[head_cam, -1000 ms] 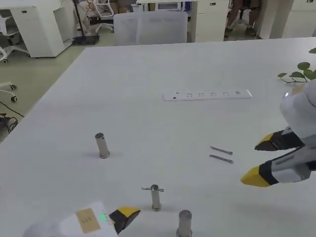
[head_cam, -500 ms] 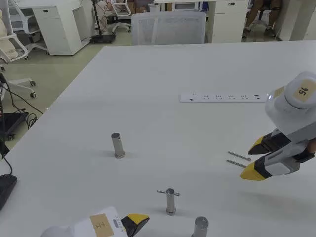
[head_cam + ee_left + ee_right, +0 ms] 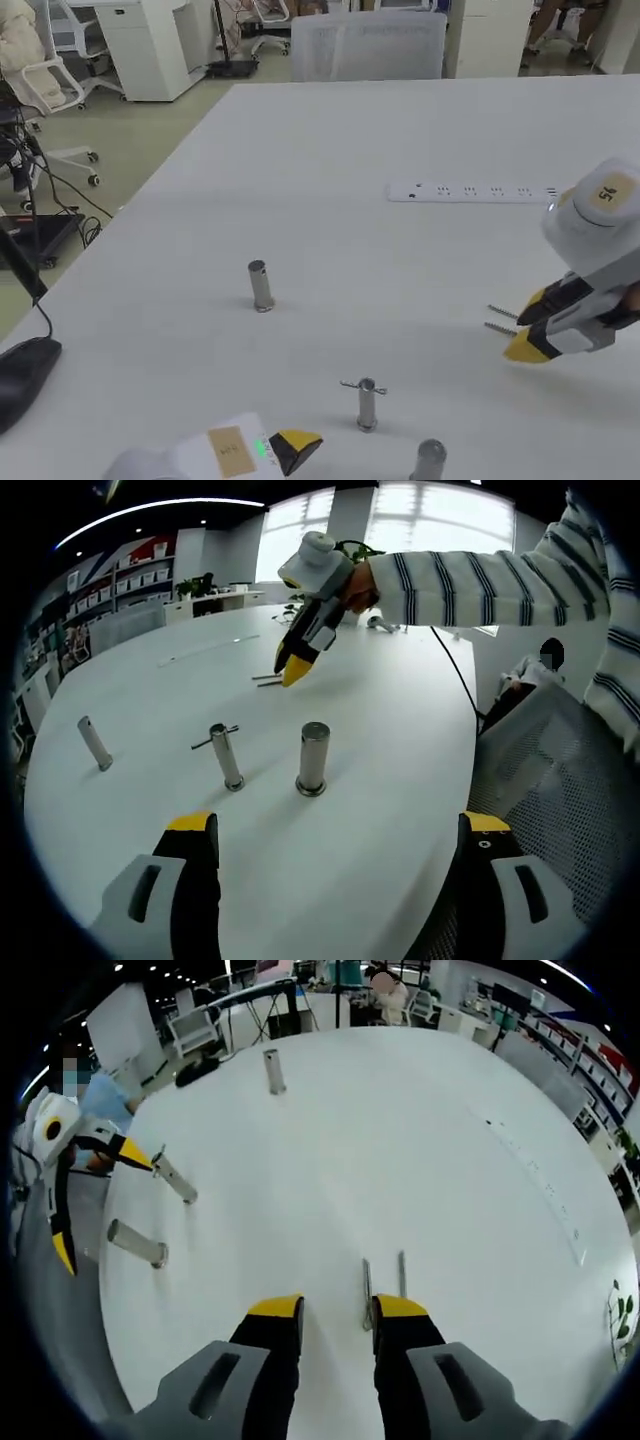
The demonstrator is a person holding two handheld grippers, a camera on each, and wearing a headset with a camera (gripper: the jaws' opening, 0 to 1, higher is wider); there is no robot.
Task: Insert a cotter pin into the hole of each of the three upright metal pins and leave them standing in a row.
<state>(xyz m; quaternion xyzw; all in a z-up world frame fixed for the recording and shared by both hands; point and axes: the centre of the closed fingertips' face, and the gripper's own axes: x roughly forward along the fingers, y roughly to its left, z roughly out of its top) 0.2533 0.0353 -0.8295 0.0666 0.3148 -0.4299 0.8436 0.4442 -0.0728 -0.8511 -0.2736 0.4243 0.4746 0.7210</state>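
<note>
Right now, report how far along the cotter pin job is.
Done: the middle metal pin carries a cotter pin. In hand: nothing yet; the right gripper, jaws open, is at two loose cotter pins. Left: the far pin and near pin are bare.

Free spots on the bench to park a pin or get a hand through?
Bare: the wide table middle between the power strip and the lone metal pin; also beyond the strip to the far edge. Crowded: the near edge, with the cottered pin, the bare pin and the left claw; and around the right claw at the two loose cotter pins.
</note>
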